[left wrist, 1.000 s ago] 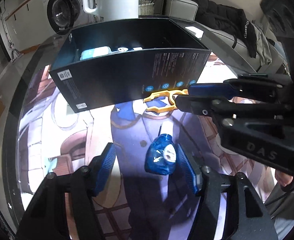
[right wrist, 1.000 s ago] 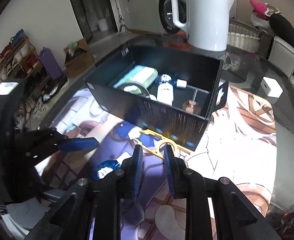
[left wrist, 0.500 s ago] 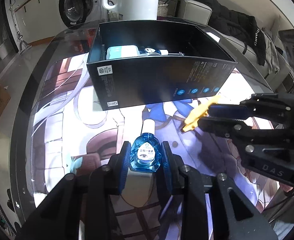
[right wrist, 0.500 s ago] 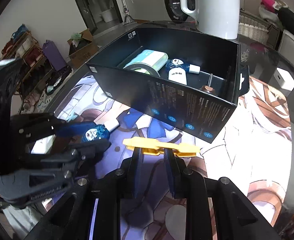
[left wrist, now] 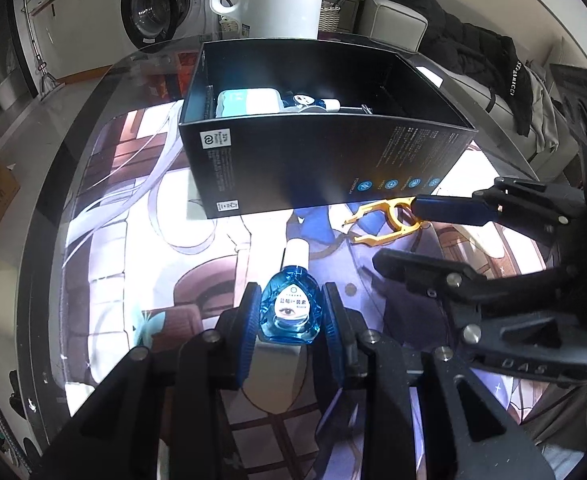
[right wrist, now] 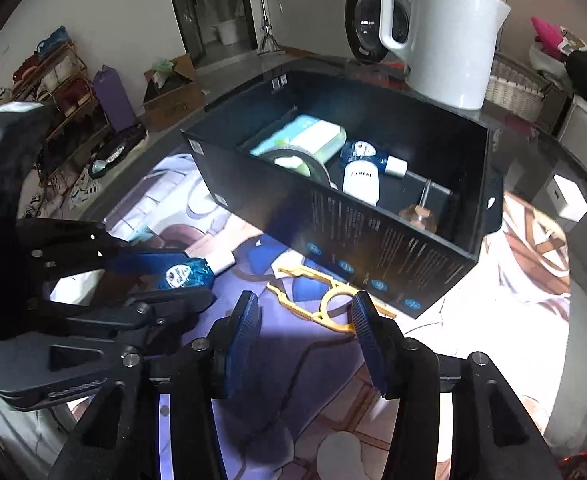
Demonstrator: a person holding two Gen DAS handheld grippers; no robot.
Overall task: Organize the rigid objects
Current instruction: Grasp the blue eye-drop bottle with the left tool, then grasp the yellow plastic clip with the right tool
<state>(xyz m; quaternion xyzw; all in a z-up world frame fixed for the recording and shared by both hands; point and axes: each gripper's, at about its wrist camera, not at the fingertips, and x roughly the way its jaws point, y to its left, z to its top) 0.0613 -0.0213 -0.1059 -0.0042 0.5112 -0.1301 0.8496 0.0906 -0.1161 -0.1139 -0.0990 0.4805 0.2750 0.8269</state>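
The blue eye-drop bottle (left wrist: 290,309) sits low in the centre of the left wrist view, clamped between the pads of the left gripper (left wrist: 289,316), white cap pointing up-frame; its label shows an eye and small characters too fine to read. To the right, the yellow plastic tool (right wrist: 325,300) lies on the printed mat (right wrist: 505,312) between the right gripper's (right wrist: 303,320) opening jaws, one pad at its ring. Just above stands the open black box (left wrist: 325,168), blocking the way up-frame, holding a mint pack (right wrist: 307,138), a tape roll, and bottles. Behind it a white kettle (right wrist: 441,32); a dark jacket (left wrist: 489,64) reads "STARICCI".
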